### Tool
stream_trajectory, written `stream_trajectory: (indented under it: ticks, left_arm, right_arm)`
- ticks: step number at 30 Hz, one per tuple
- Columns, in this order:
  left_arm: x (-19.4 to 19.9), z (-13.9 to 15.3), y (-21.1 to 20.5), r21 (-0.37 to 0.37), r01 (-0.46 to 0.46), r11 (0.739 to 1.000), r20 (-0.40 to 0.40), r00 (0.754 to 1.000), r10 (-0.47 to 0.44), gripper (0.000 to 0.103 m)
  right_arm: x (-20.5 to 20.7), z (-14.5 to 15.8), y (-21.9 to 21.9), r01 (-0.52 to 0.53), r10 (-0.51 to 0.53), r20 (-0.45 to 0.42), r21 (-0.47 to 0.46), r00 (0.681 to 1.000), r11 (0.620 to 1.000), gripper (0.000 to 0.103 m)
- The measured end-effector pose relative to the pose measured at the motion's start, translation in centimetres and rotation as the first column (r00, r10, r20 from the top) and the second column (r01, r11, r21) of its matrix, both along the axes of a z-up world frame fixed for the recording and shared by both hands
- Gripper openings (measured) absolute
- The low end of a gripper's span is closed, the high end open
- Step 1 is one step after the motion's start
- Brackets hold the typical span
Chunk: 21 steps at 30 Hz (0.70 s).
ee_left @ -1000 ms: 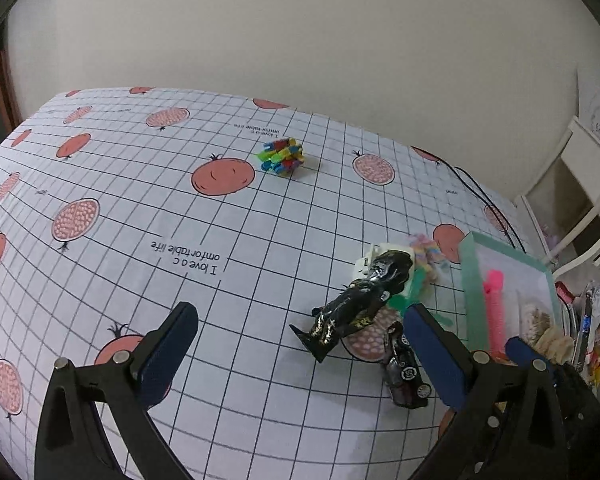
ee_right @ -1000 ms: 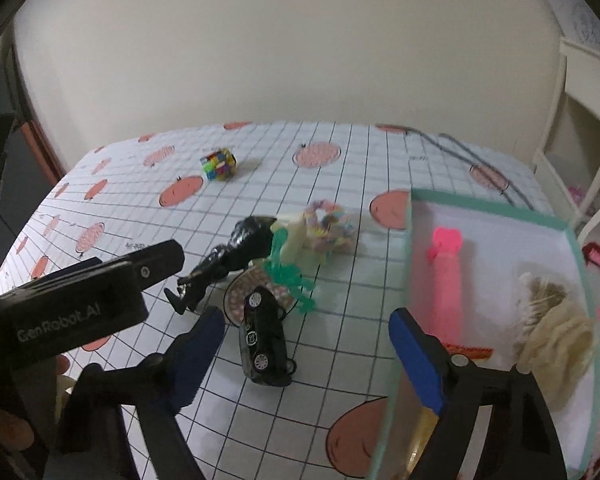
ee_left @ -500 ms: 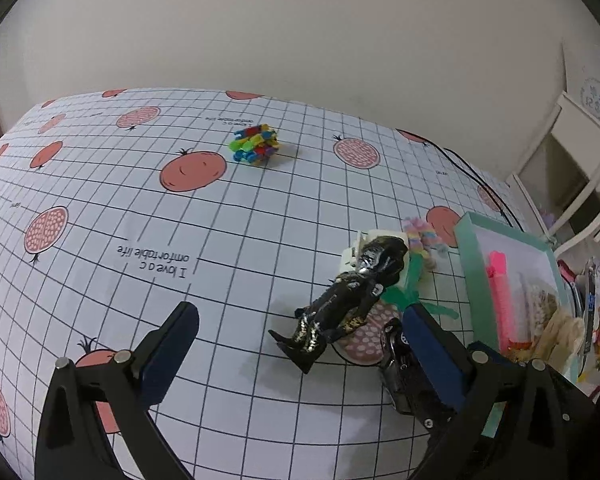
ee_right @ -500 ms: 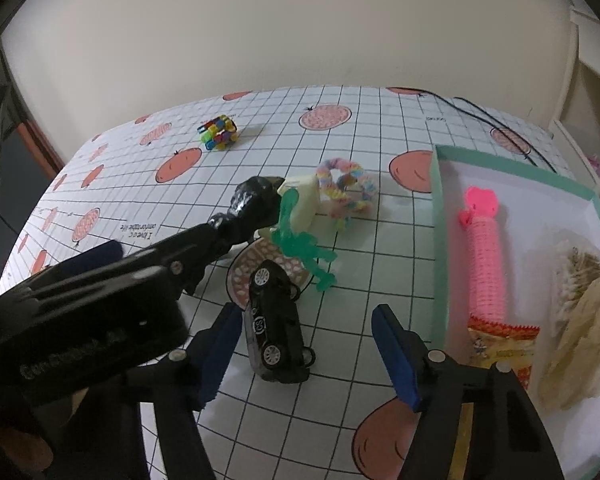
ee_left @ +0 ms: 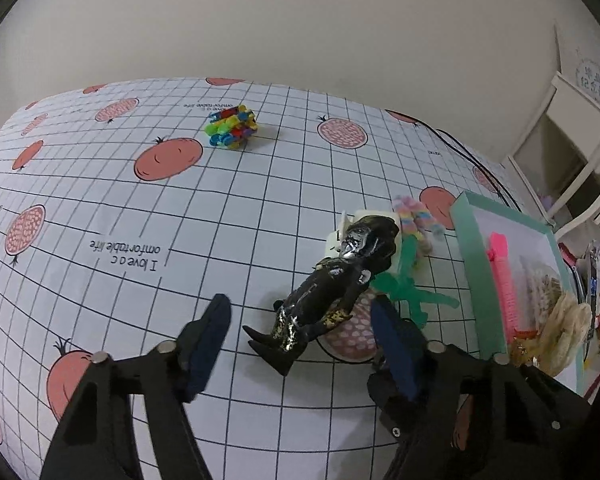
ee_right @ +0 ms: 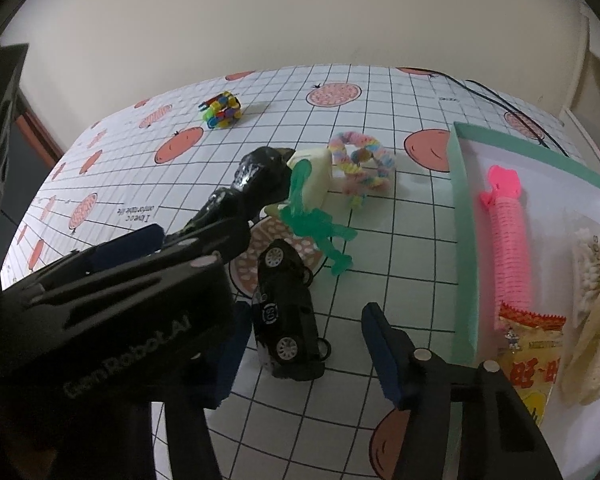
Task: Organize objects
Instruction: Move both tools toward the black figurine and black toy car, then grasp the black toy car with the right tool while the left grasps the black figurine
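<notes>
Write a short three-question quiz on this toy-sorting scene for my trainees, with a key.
1. True or false: the black toy car lies inside the green-rimmed box.
2. Which toy lies between the left tongs' fingers? A) black figure B) colourful block cube C) pastel ring
3. Fill in: the pink spiral toy lies in the ____.

Key: 1 false, it lies on the tablecloth, between the right tongs' fingers. 2 A. 3 box.
</notes>
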State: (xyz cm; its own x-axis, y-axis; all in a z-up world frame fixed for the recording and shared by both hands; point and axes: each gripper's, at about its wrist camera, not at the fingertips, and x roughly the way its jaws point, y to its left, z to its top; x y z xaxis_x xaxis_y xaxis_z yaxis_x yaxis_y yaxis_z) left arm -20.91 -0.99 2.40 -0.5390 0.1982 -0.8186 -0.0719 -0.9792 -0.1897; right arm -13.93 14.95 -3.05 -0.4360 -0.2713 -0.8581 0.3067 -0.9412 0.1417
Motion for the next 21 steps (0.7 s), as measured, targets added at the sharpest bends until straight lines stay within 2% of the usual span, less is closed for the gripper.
stream_trajectory:
  ticks: [11,13,15,18,21]
  left_arm:
    - [-0.12,-0.45,0.54,0.002,0.025,1.0,0.004,1.0,-0.025,0.053]
    - [-0.11,-0.46,0.6,0.001,0.028,1.0,0.006,1.0,-0.028,0.047]
    - [-0.12,-0.47,0.59,-0.002,0.03,1.0,0.006,1.0,-0.03,0.046]
    - [-0.16,-0.49,0.56,-0.008,0.03,1.0,0.009,1.0,-0.03,0.04]
    - [-0.18,-0.51,0.47,-0.001,0.03,1.0,0.01,0.999,-0.03,0.038]
  right_arm:
    - [0.15,-0.04,-0.16,-0.005,0.005,-0.005,0.0,1.0,1.0,0.042]
    - [0.1,-0.06,-0.13,-0.003,0.003,0.001,-0.01,1.0,1.0,0.04]
    - [0.01,-0.06,0.0,0.001,-0.001,0.009,-0.025,1.0,1.0,0.034]
    - [0.01,-0.07,0.04,-0.001,0.002,0.013,-0.029,1.0,1.0,0.033]
    - [0.0,-0.06,0.11,-0.002,0.003,0.017,-0.032,1.0,0.999,0.033]
